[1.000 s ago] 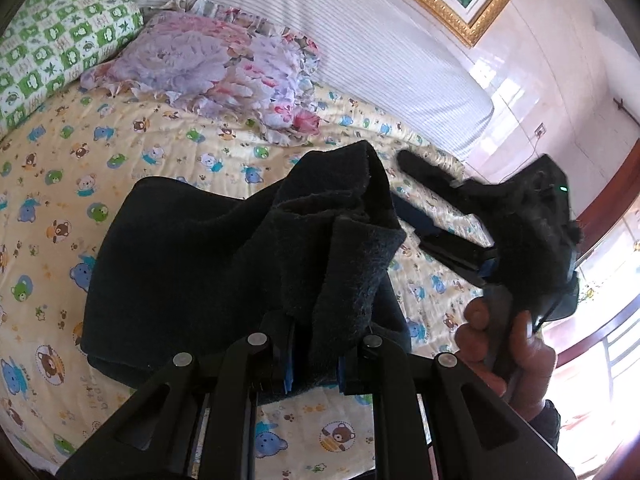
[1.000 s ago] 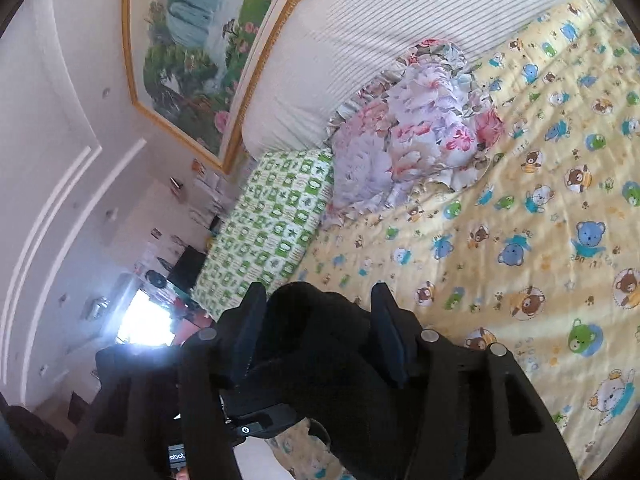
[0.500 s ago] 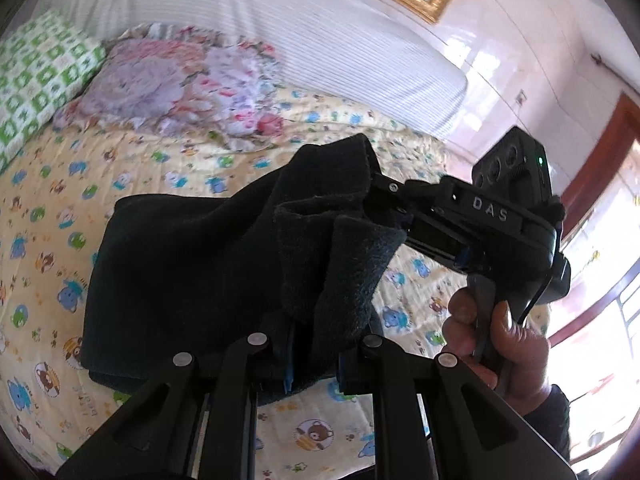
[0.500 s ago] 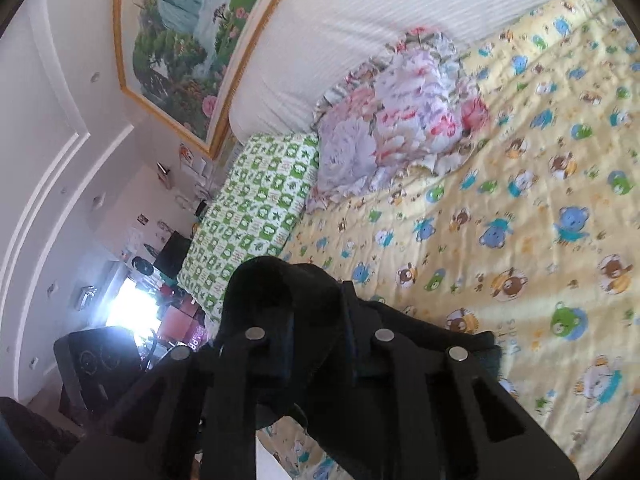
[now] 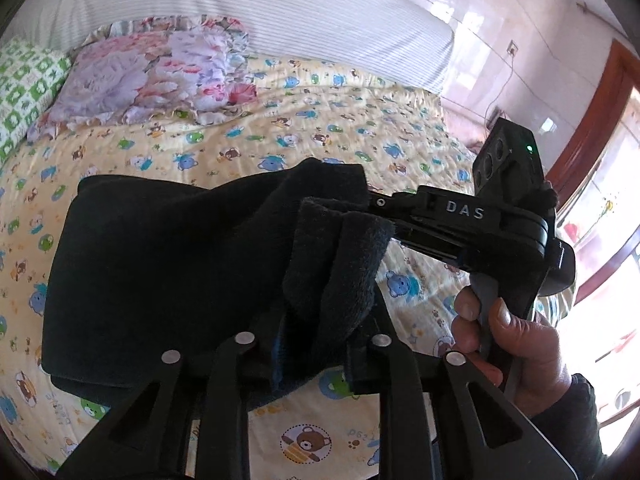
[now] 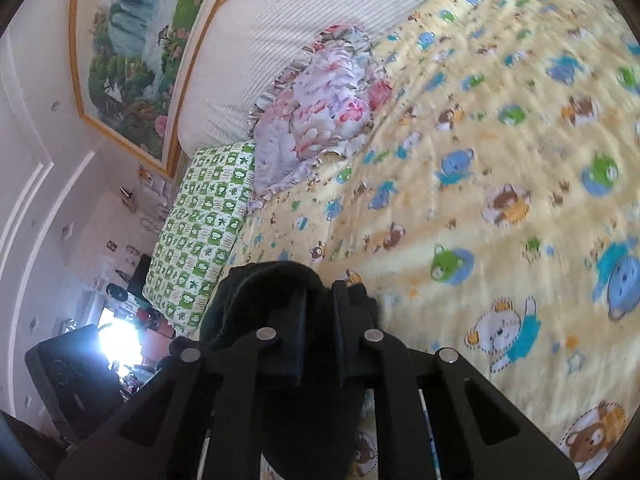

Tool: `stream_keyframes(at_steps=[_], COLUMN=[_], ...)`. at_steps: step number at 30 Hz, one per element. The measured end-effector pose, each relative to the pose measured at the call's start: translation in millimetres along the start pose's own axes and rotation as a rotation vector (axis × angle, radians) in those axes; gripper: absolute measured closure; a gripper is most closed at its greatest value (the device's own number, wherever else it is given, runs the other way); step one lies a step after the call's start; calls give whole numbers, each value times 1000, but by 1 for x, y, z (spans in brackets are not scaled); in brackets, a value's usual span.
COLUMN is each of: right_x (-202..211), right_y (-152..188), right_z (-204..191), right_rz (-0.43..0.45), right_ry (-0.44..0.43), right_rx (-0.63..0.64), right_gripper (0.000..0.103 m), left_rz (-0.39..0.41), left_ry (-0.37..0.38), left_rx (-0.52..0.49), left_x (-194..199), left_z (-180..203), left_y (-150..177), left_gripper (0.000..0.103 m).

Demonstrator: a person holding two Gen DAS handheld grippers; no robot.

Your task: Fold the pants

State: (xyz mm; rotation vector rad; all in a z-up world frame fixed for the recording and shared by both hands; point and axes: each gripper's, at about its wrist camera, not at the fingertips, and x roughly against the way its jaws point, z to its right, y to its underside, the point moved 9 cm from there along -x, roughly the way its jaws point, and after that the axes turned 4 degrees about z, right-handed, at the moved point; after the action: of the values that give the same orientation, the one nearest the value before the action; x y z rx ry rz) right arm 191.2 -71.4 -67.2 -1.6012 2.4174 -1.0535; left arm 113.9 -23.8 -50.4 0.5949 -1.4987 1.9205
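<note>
Dark, nearly black pants (image 5: 160,264) lie partly folded on the yellow cartoon-print bed sheet (image 5: 328,140). My left gripper (image 5: 316,344) is shut on a lifted edge of the pants, held above the folded part. In the left wrist view, the right gripper's body, marked DAS, reaches in from the right with its tips hidden in the raised cloth. In the right wrist view my right gripper (image 6: 320,320) is shut on the pants (image 6: 260,292), which bunch between and around its fingers.
A floral pillow (image 5: 148,76) and a green-checked pillow (image 5: 24,92) lie at the bed head by the striped headboard (image 5: 280,12). A framed painting (image 6: 132,52) hangs above. A wooden door frame (image 5: 592,120) stands at the right.
The right gripper, open around the cloth a second ago, has shut on it. Both grippers have carried the lifted pants edge further over the folded part.
</note>
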Motion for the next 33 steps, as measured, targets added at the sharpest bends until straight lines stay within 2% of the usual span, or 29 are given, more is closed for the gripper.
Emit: stream_keyframes(at_steps=[1,3,4,7,9,12,14,18,23,33], right_x=[0,2,3,7,14,28,38,53,55,40], right_y=[0,0,-1,1,1,1,1,0,0,9], right_z=[0,1,1,-1,0,2,2,-9,-35,-64], right_rz=[5,4,4,3,11,35,59,95,106,81], right_ry=[3,3,8,42,71,109,129,138,153,200], right_rx=[0,-8,-10,1,6,-6,-12,0,48,129], right_gripper=[90,90,90,90,88,81,72,61,40,37], left_rz=[0,-2,-4,-4,-4,-2,6,26,61,89], left_ry=[22,63,92,112,125,154,159,162,135,66], left_rx=[-2,3,8,1,-1,4,6,32,72,163], left_x=[1,5,8,13,18,28,34,48,63,74], left_z=[3,7,10,14,15,15,13,3,-19,-70], left_y=[0,1,1,3,5,8,9,8,2,-2], left_gripper=[65,54,51,47,46,46,46,45,43,41])
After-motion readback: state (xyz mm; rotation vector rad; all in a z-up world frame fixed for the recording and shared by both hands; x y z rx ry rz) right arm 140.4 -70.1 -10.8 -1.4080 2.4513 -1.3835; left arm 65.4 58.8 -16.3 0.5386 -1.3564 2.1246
